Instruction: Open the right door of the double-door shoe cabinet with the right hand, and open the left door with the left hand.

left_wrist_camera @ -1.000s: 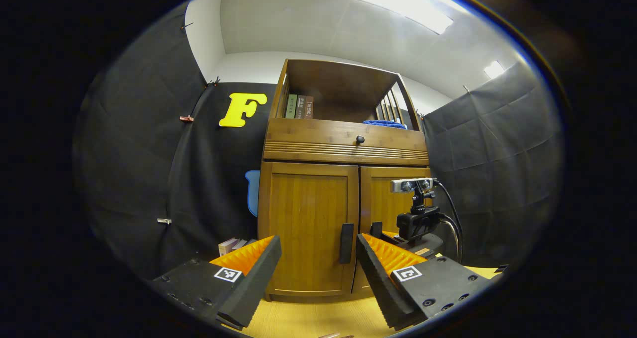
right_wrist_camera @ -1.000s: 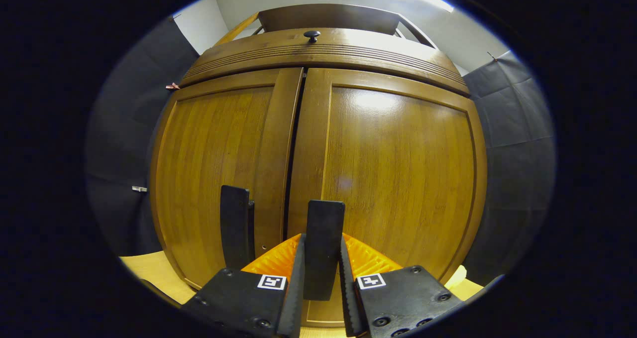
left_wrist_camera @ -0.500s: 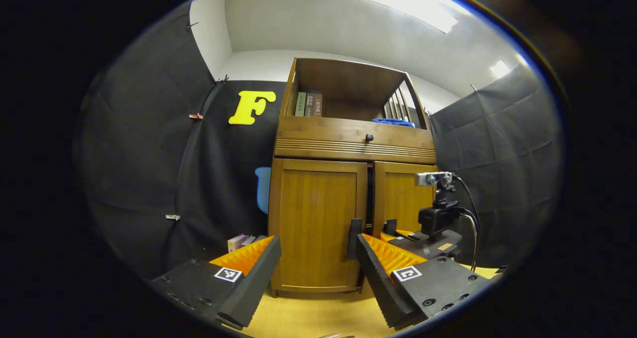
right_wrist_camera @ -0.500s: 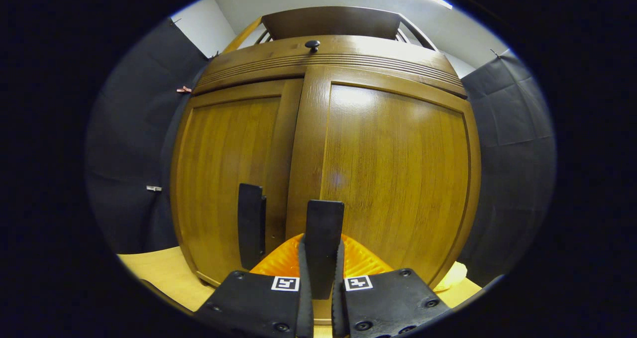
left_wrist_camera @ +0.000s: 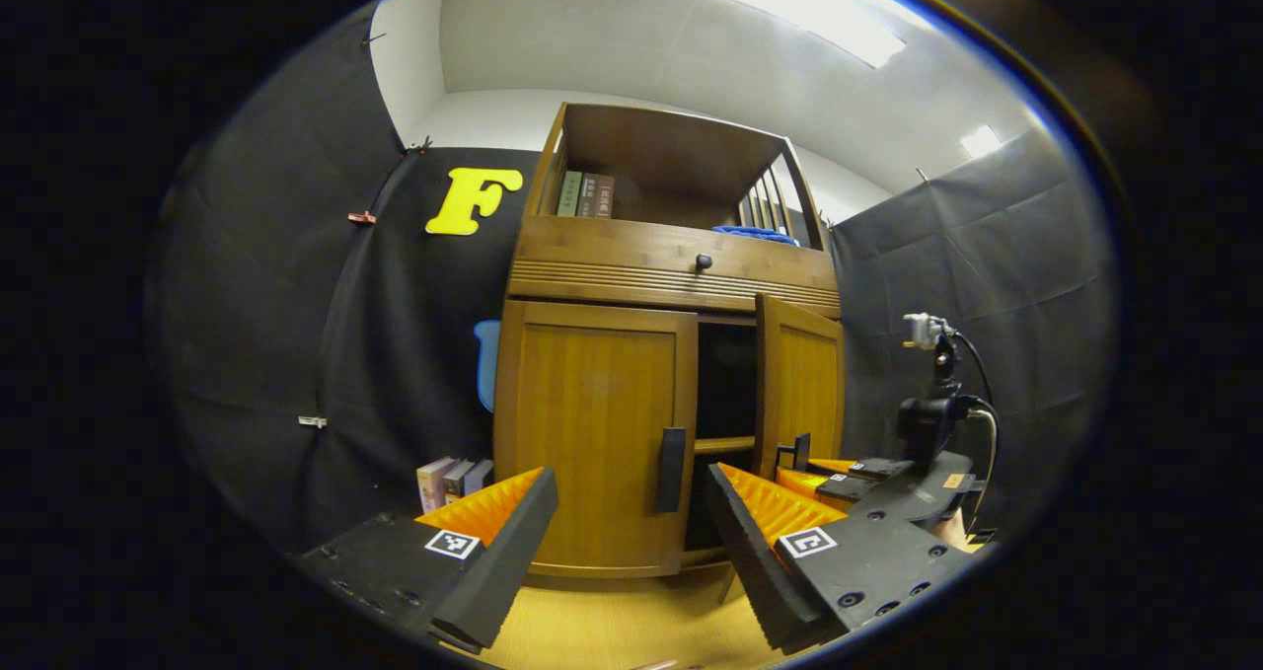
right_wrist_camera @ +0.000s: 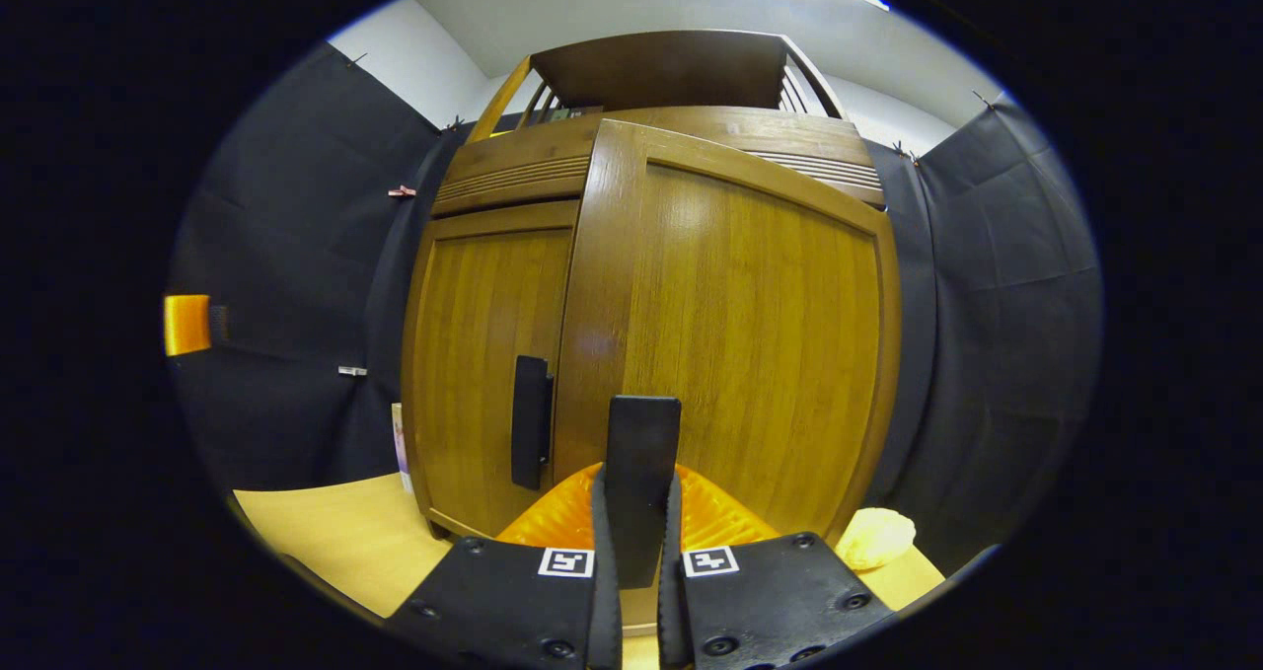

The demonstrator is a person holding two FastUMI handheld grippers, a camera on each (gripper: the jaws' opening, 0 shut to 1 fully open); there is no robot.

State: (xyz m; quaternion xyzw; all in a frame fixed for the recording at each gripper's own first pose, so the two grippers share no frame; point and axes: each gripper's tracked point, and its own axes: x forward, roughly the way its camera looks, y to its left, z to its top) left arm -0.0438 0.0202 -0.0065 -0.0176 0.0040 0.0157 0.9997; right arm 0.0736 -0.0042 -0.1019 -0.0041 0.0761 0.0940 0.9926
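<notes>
A wooden double-door shoe cabinet (left_wrist_camera: 671, 256) stands ahead. Its right door (left_wrist_camera: 797, 384) is swung partly outward, showing a dark inside with a shelf (left_wrist_camera: 725, 445). My right gripper (right_wrist_camera: 636, 542) is shut on the right door's dark handle (right_wrist_camera: 641, 453), both fingers pressing it; the door panel (right_wrist_camera: 750, 335) looms close in the right gripper view. From the left gripper view that gripper (left_wrist_camera: 804, 458) sits at the door's edge. The left door (left_wrist_camera: 592, 433) is closed, its dark handle (left_wrist_camera: 672, 470) untouched. My left gripper (left_wrist_camera: 627, 552) hangs open, short of the left door.
A drawer with a round knob (left_wrist_camera: 704, 261) sits above the doors, and an open shelf with books (left_wrist_camera: 584, 194) and a blue cloth (left_wrist_camera: 755, 233) tops it. Several books (left_wrist_camera: 449, 478) stand on the wooden floor (left_wrist_camera: 612, 626) left of the cabinet. A yellowish lump (right_wrist_camera: 873, 539) lies at the right.
The right door has swung from closed to partly outward, held by my right gripper, which tightened on the handle. The left gripper stayed open, its view shifting a little.
</notes>
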